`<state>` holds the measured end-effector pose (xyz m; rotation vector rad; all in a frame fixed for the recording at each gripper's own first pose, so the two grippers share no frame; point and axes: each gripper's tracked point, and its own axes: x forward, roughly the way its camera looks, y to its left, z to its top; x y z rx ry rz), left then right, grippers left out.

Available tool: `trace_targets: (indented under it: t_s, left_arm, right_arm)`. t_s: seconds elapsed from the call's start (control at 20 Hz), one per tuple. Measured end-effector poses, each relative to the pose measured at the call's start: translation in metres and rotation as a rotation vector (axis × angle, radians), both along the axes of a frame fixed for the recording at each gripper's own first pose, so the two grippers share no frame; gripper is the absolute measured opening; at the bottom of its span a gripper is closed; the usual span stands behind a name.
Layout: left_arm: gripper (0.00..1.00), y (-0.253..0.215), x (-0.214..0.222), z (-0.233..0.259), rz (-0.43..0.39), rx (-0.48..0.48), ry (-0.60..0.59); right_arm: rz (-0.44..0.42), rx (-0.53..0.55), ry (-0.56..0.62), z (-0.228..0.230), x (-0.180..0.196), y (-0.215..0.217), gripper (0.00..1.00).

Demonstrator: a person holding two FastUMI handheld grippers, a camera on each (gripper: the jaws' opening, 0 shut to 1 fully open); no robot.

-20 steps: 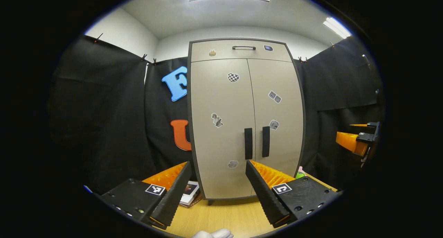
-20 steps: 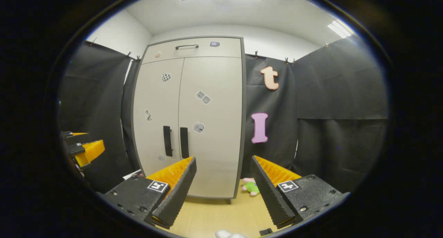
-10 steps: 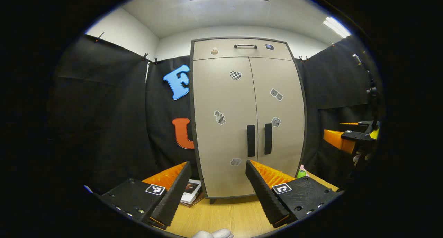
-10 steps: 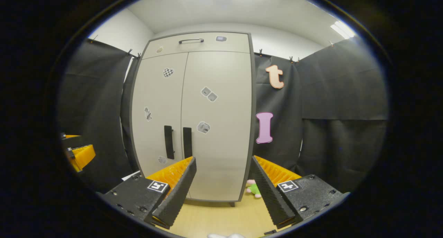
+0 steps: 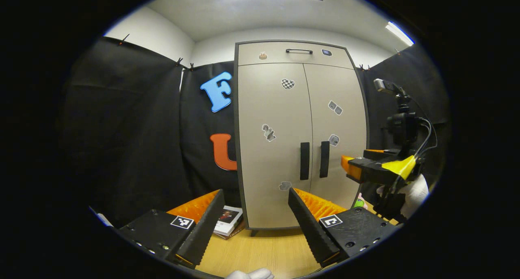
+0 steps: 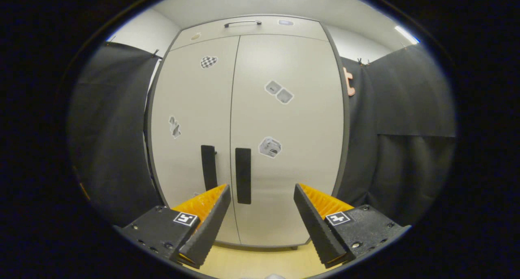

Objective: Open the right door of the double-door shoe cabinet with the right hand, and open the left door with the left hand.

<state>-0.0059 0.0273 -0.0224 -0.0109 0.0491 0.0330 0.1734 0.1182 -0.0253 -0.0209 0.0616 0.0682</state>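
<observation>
Black cloth walls enclose a wooden tabletop [image 5: 264, 250] bearing the shoe cabinet [image 5: 298, 128], both doors closed. Left claw [image 5: 256, 226], fingers spread and empty, faces the cabinet from well back; ahead and to its right is the right claw [image 5: 351, 169], held by a gloved hand [image 5: 412, 191], near the right door [image 5: 337, 128]. A book [image 5: 228, 225] lies ahead-left. Right gripper view: right claw [image 6: 262, 222], spread and empty, close before the right handle [image 6: 243, 175]; the left handle [image 6: 209, 167] is just left.

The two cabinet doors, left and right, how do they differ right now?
The left door carries a checkered heart sticker near its top; the right door carries a pair of small square stickers instead. The left door's handle sits at its right edge, the right door's handle at its left edge. Both doors are shut.
</observation>
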Motion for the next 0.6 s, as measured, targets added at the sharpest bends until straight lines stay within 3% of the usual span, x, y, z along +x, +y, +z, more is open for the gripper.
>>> trace_targets:
  t_s: [0.15,0.35,0.6]
  left_arm:
    - [0.96,0.009,-0.001,-0.004,0.026,0.016,0.005]
    - [0.96,0.017,0.000,-0.014,0.047,-0.001,0.032]
    - [0.96,0.032,0.004,-0.020,0.086,0.001,0.048]
  right_arm:
    - [0.015,0.012,0.028,-0.007,0.035,0.018,1.00]
    - [-0.002,0.010,0.036,-0.011,0.073,0.026,0.93]
    - [0.006,0.032,0.071,-0.019,0.101,0.034,0.75]
